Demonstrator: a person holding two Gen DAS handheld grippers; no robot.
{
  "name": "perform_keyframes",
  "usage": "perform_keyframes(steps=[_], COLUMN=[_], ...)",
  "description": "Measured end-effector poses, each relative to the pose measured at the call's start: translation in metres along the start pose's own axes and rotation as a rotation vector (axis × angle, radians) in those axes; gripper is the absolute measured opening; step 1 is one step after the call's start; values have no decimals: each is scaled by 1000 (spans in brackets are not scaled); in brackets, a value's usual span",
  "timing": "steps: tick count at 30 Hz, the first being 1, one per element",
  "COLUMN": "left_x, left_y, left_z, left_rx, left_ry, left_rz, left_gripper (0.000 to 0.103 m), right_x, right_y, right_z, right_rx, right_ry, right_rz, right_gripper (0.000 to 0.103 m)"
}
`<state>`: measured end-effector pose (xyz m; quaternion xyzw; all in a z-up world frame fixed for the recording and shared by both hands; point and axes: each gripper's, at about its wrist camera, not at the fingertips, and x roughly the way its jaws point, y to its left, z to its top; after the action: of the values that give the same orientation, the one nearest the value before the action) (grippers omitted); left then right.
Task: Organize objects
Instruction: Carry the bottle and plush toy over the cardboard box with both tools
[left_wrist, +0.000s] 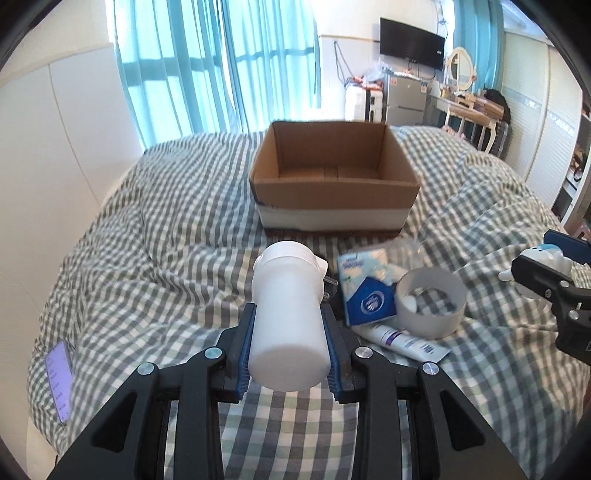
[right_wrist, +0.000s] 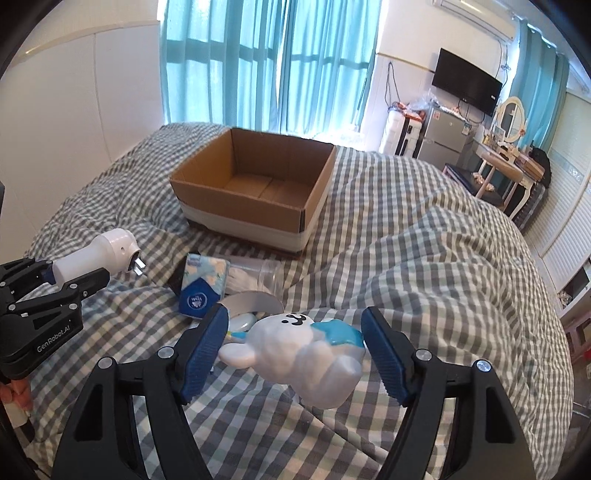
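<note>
My left gripper (left_wrist: 290, 325) is shut on a white plug-in night light (left_wrist: 286, 314), a cylinder with plug prongs at its far end, held above the bed; it also shows in the right wrist view (right_wrist: 96, 256). My right gripper (right_wrist: 293, 350) is open around a white and blue animal figurine (right_wrist: 299, 354); the right pad touches it, the left pad stands apart. It also shows in the left wrist view (left_wrist: 546, 258). An open, empty cardboard box (left_wrist: 334, 192) sits on the bed ahead, also visible in the right wrist view (right_wrist: 258, 192).
On the checked bedspread (left_wrist: 166, 221) lie a blue tissue pack (left_wrist: 365, 291), a white ring-shaped tub (left_wrist: 430, 302), a cream tube (left_wrist: 402, 339) and a clear plastic cup (right_wrist: 271, 275). A phone (left_wrist: 59, 380) lies at the left edge. A fridge and dresser stand beyond the bed.
</note>
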<state>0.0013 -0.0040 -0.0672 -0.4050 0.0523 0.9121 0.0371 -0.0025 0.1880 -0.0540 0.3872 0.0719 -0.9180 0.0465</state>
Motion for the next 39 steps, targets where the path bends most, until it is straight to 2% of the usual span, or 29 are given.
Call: perform_keyframes(steps=[6,12,18,23,30,33,39], left_x=[-17,-28,-27,-9,35,59,113], left_y=[-4,-7,-11,-12,-3,-1,-4], left_z=[12,38,78,121,173,189,207], left_rx=[9,25,55,81,91,92,99], left_ry=[-54,-104,-155,-189,-205,-200,-149], left_rz=[-15,-36,-43,-26,-70,-77,-108], left_gripper=[32,32,32,32,32,32,32], right_x=[-16,-31,-38,-30,7,37,106], right_y=[-1,-2,-10,-22,-27,-26,-31], right_z=[10,33,76,118,182,206,231], right_rx=[-3,-13,-21,17,43,61,120], right_ry=[-48,-103,-168,-194,-214,-206,-139], right_rz=[12,43,83,142,188,189,189], right_gripper=[74,74,74,74,74,74,74])
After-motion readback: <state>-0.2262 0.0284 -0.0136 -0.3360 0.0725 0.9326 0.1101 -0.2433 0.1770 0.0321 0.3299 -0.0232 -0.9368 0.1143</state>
